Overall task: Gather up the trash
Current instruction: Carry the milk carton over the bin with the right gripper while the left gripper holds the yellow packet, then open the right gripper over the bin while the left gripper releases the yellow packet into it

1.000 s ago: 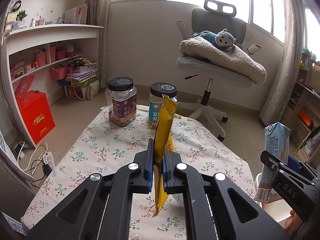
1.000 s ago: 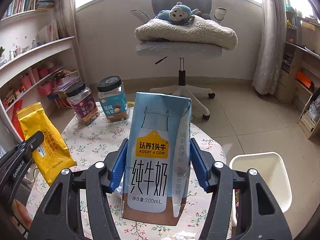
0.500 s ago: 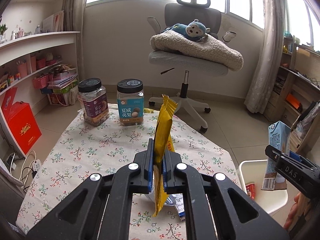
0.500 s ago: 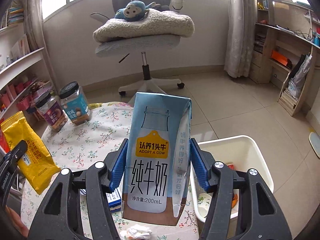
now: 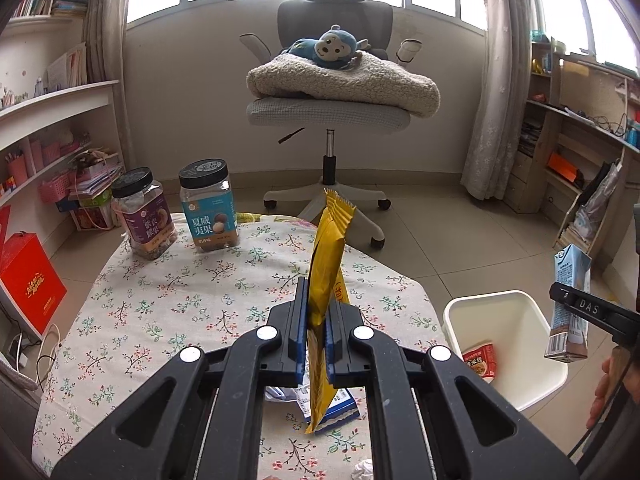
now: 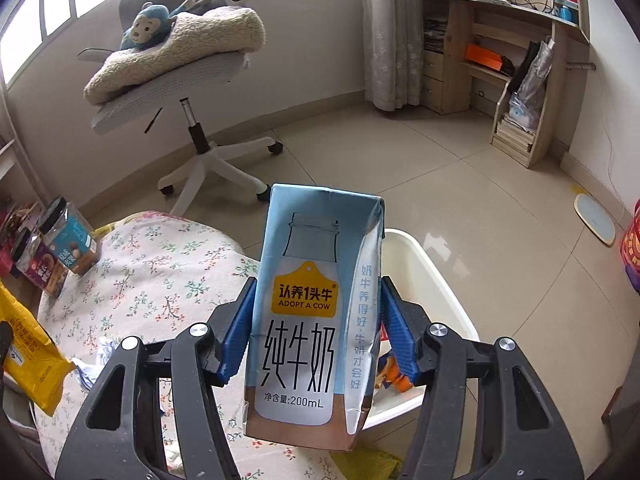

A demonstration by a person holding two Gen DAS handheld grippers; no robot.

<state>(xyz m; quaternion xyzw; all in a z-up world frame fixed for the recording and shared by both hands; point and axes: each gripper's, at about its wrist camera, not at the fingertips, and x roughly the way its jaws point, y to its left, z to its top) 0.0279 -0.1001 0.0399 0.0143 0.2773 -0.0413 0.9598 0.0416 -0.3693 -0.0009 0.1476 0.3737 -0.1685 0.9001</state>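
Note:
My left gripper [image 5: 317, 312] is shut on a yellow snack wrapper [image 5: 328, 256], held edge-on above the floral table [image 5: 180, 296]. The same wrapper [image 6: 28, 352] shows at the left edge of the right wrist view. My right gripper [image 6: 316, 320] is shut on a blue milk carton [image 6: 312, 304], upright between the blue pads and held over the white trash bin [image 6: 424, 276]. In the left wrist view the carton [image 5: 570, 304] hangs above the bin [image 5: 504, 332], which holds a red wrapper [image 5: 478, 360]. A blue-and-white packet [image 5: 340, 408] and crumpled paper [image 5: 364, 476] lie on the table below my left gripper.
Two black-lidded snack jars [image 5: 176, 208] stand at the table's far left. An office chair [image 5: 328, 112] with a blanket and a plush monkey stands behind. Shelves line the left wall, a wooden desk [image 5: 568, 152] the right. A person's hand [image 5: 608, 384] shows at the right edge.
Both grippers have swung right with their loads. The carton has moved from beside the table to over the bin, and the bin has come into the left wrist view.

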